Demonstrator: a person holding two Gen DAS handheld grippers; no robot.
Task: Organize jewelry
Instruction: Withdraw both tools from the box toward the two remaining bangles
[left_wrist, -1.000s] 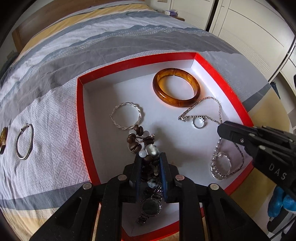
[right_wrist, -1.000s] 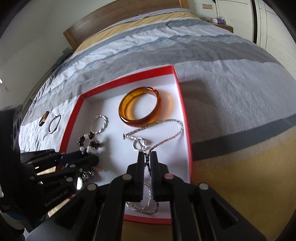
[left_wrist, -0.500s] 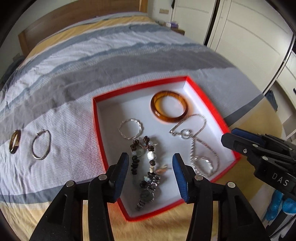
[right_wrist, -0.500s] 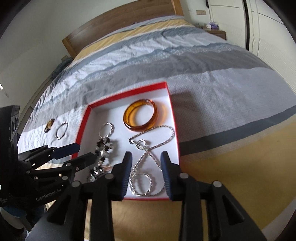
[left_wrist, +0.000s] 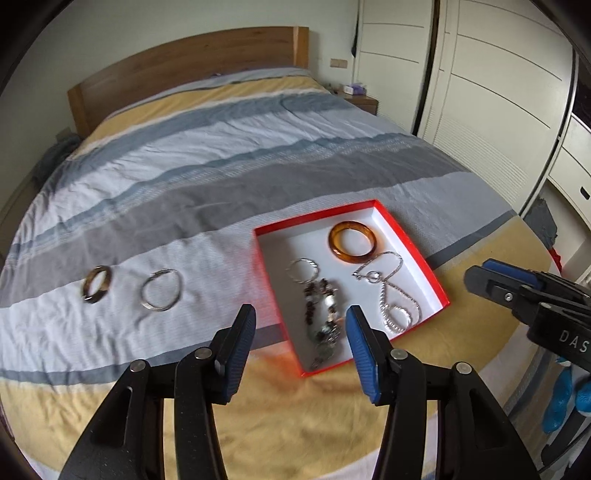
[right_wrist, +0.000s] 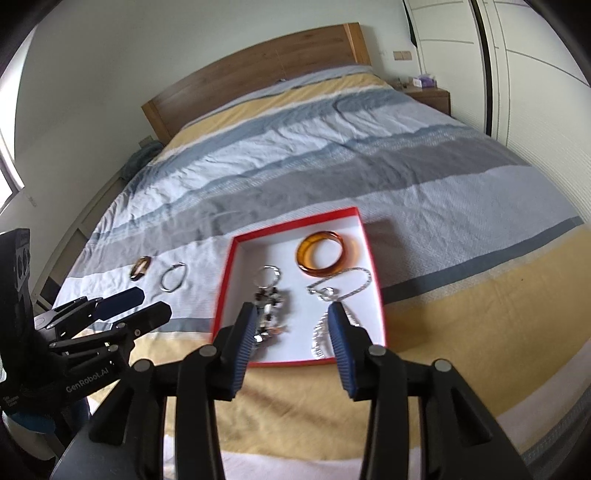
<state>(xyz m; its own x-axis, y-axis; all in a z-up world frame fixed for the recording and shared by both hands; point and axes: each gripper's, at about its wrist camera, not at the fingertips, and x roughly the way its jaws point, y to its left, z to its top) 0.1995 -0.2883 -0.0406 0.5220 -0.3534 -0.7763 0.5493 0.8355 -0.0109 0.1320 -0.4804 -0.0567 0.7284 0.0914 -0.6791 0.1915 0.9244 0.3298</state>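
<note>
Beaded brown-and-white bracelet (left_wrist: 320, 314) and silver chain necklace (left_wrist: 395, 295): now lying loose in the shallow red-rimmed white box (left_wrist: 439, 291), lower right of the left-wrist frame, beside an amber bangle (left_wrist: 352, 242) and a thin silver ring (left_wrist: 303, 270). Left gripper (left_wrist: 301, 334) and right gripper (right_wrist: 291, 325): jaws just opened, spread with nothing between, lifted clear above the box. Both pieces apparently delivered. Left on the striped bedspread (left_wrist: 221, 192), mid-left: a brown-and-silver bangle (left_wrist: 96, 284) and a silver hoop (left_wrist: 161, 288), probably next.
</note>
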